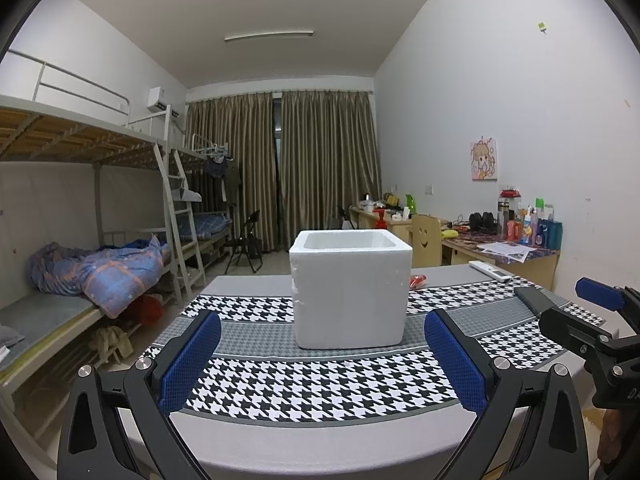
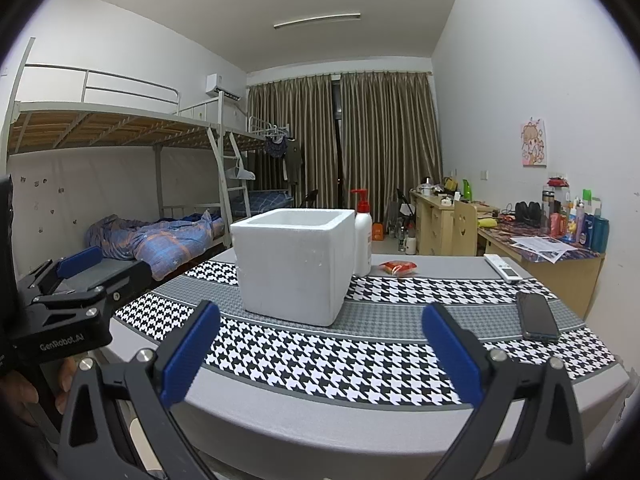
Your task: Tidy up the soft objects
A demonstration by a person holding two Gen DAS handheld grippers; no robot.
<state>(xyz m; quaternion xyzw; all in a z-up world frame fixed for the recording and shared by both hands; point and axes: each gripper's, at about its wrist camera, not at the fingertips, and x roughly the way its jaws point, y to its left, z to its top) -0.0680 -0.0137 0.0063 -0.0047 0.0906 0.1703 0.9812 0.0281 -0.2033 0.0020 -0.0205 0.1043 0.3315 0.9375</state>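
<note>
A white foam box (image 1: 350,290) stands open-topped in the middle of the table; it also shows in the right wrist view (image 2: 294,264). A small red-orange soft packet (image 2: 398,267) lies behind and right of the box, partly seen in the left wrist view (image 1: 418,280). My left gripper (image 1: 322,356) is open and empty, short of the box near the table's front edge. My right gripper (image 2: 320,350) is open and empty, also short of the box. Each gripper shows at the edge of the other's view.
The table has a houndstooth cloth (image 2: 360,360). A white pump bottle (image 2: 363,240) stands right behind the box. A dark phone (image 2: 536,316) and a white remote (image 2: 502,267) lie at the right. Bunk beds stand left, desks right.
</note>
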